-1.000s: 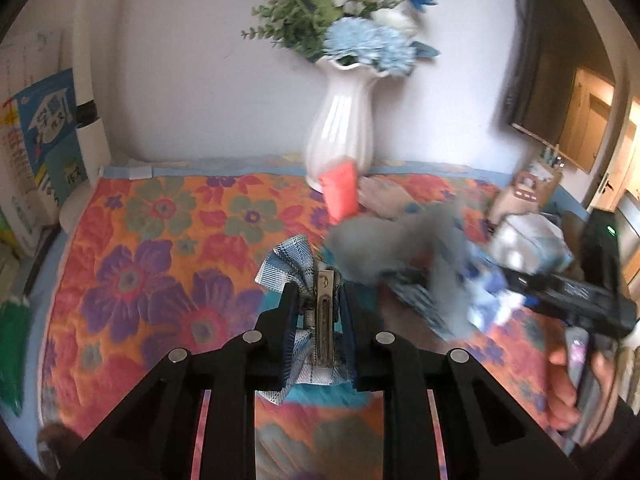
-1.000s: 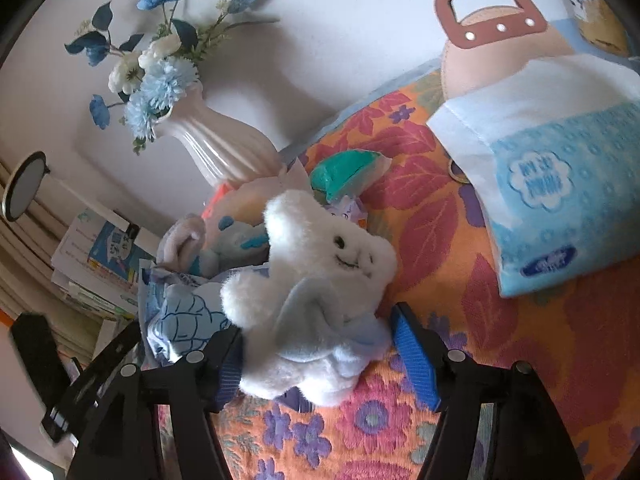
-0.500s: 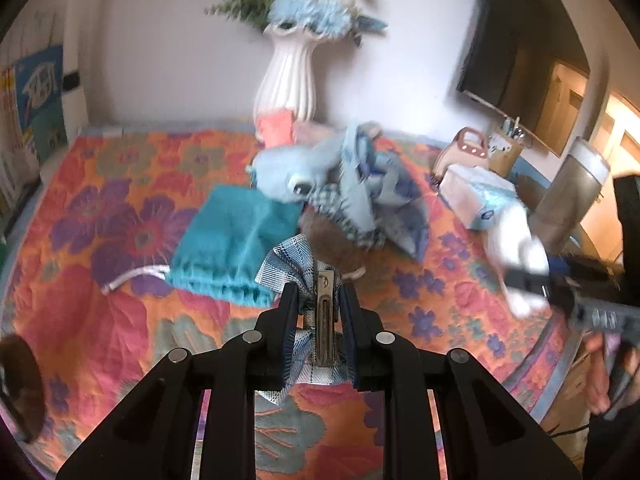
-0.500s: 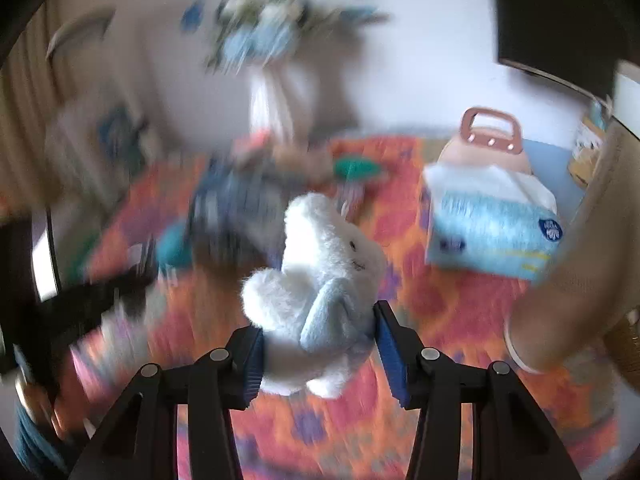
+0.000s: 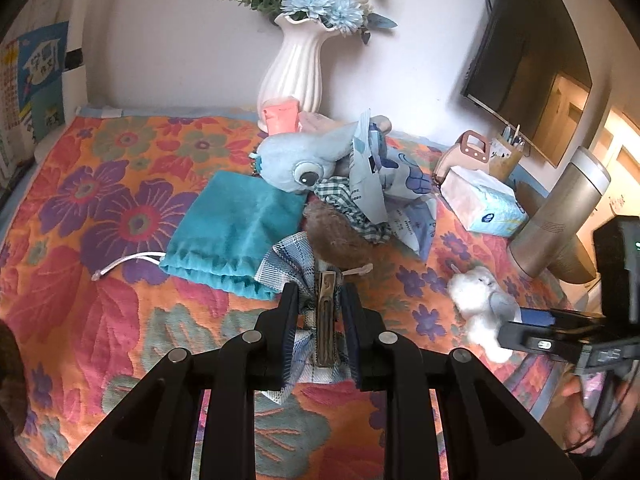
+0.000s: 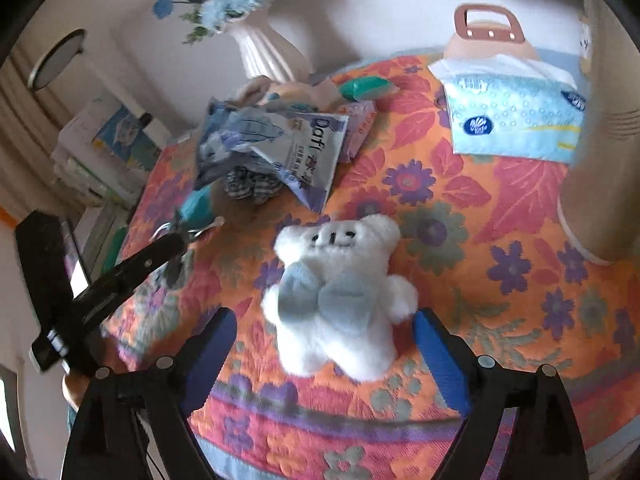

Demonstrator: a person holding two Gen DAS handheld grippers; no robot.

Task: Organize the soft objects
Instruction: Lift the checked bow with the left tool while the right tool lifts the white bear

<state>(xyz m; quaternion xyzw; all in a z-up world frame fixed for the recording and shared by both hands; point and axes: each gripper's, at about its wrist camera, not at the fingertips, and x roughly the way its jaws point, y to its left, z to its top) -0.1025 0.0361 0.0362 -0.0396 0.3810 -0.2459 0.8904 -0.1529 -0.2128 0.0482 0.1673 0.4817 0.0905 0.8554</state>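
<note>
A white plush bear lies face up on the flowered tablecloth, close to the table's front edge. My right gripper straddles it with jaws opening, and the blue pads stand clear of the fur on both sides. The left wrist view shows the same bear at the right. My left gripper is shut on a blue plaid bow hair clip, held above the cloth. Beyond it lie a teal drawstring pouch, a blue plush toy, a brown fuzzy piece and printed packets.
A white vase of blue flowers stands at the back wall. A tissue pack, a pink handled holder and a tall metal flask stand at the right. Books are stacked off the table's left side.
My right gripper's jaws have spread and let go of the white bear, which now rests on the cloth. The left gripper has drawn back from the vase, still shut on the bow clip.
</note>
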